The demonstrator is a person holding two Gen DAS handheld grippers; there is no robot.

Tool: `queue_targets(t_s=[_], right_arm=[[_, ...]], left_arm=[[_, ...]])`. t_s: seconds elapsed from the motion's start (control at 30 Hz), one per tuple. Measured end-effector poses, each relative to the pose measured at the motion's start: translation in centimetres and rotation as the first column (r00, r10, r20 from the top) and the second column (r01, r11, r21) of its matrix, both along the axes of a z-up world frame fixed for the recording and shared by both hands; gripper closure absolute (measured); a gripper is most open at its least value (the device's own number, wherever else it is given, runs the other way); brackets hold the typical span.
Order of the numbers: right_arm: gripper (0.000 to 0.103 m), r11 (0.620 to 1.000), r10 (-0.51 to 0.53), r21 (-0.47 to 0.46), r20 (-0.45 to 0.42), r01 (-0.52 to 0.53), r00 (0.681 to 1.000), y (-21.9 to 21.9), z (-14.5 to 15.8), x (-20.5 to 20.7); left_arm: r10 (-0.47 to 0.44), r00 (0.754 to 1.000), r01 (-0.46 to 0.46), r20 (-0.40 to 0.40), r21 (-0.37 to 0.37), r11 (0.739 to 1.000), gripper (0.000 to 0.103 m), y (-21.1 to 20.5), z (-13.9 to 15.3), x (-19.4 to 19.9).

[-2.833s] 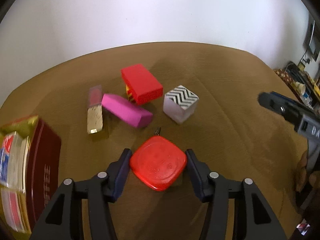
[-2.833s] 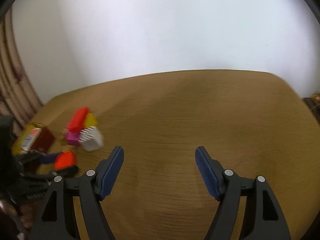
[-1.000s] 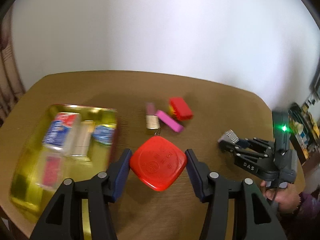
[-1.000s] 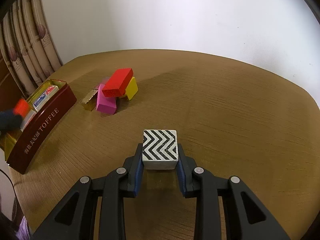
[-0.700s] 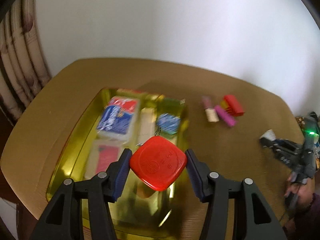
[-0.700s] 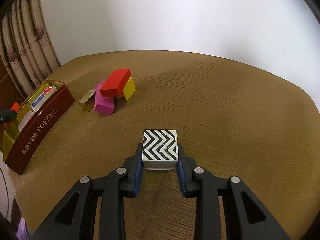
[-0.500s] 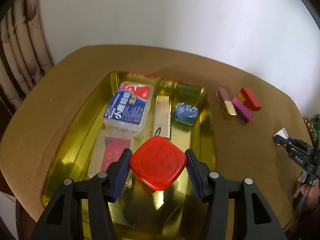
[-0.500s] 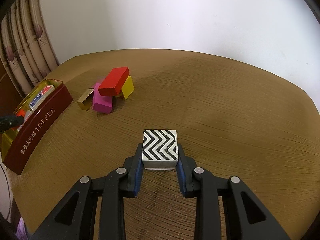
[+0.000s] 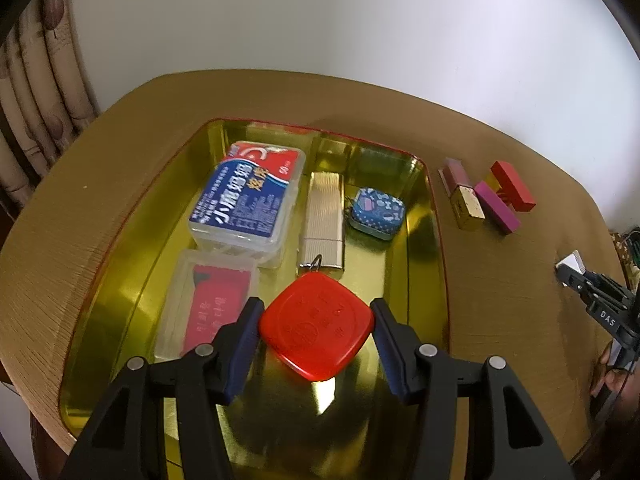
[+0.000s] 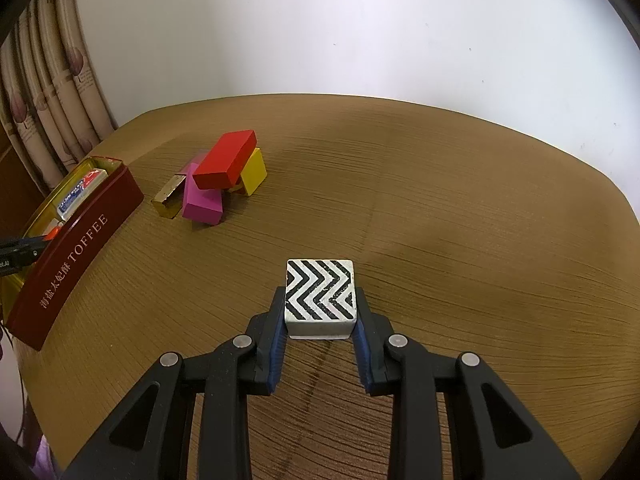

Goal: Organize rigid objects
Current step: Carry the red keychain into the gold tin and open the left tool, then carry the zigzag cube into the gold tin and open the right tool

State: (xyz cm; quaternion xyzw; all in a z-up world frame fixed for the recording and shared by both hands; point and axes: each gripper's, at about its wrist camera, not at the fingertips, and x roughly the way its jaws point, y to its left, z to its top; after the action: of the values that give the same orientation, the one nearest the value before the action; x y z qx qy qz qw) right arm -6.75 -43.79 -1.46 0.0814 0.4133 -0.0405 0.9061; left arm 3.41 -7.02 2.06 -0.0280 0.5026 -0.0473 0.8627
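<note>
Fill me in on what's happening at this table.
A person is sorting small items into a gold-lined tin. The left tool grips a red square case above the tin's bare front area, near the boxes, silver case and small blue tin already inside. The right tool is clamped on a zigzag-patterned cube at the table. Red, pink, yellow and gold blocks wait outside.

On the round brown wooden tabletop (image 10: pixel 460 200) the gold-lined red toffee tin (image 9: pixel 424 216) stands at the left, holding a clear plastic box with a blue-and-red label (image 9: pixel 250 200) at the back. A clear case with a red card (image 9: pixel 208 304) lies in front of that box, and a ribbed silver lighter (image 9: pixel 324 220) and a small blue patterned tin (image 9: pixel 376 210) lie to its right. Right of the toffee tin, a gold-and-pink lipstick tube (image 9: pixel 462 194), a magenta block (image 9: pixel 498 208), a yellow block (image 10: pixel 254 172) and a red block (image 9: pixel 514 186) cluster together, the red one lying on top.
</note>
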Motion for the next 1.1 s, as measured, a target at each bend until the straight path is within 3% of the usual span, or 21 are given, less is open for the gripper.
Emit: queue_targets(t_s=[0.17, 0.4, 0.6, 0.73, 0.9, 1.0, 1.1], right_arm=[[0.076, 1.000, -0.004, 0.001, -0.002, 0.004, 1.000, 0.0, 0.0, -0.1], [0.076, 1.000, -0.006, -0.004, -0.002, 0.006, 1.000, 0.3, 0.0, 0.1], [0.076, 0.999, 0.006, -0.037, 0.001, -0.006, 1.000, 1.2, 0.1, 0.1], [0.076, 0.998, 0.044, -0.054, 0.004, -0.043, 0.999, 2.9, 0.7, 0.6], [0.076, 0.986, 0.163, -0.035, 0.088, -0.161, 0.983, 8.1, 4.8, 1.4], [0.076, 0.961, 0.275, -0.012, 0.125, -0.276, 0.953, 12.7, 7.2, 2.2], [0.076, 0.916, 0.396, 0.018, 0.108, -0.400, 0.912, 17.8, 7.9, 3.6]], left_arm=[[-0.013, 1.000, 0.013, -0.011, -0.019, 1.000, 0.047, -0.2, 0.2, -0.1], [0.000, 0.999, 0.000, 0.039, -0.012, 1.000, 0.047, 0.0, 2.0, -0.9], [0.108, 0.980, -0.112, 0.169, 0.016, 0.994, 0.047, 2.0, 5.1, -4.9], [0.187, 0.950, -0.220, 0.249, 0.114, 0.969, 0.047, 3.4, 6.4, -8.5], [0.247, 0.925, -0.303, 0.288, 0.169, 0.938, 0.047, 4.7, 6.5, -11.8], [0.270, 0.926, -0.316, 0.263, 0.151, 0.937, 0.047, 5.9, 6.3, -13.1], [0.284, 0.927, -0.322, 0.247, 0.133, 0.937, 0.047, 6.8, 5.8, -13.7]])
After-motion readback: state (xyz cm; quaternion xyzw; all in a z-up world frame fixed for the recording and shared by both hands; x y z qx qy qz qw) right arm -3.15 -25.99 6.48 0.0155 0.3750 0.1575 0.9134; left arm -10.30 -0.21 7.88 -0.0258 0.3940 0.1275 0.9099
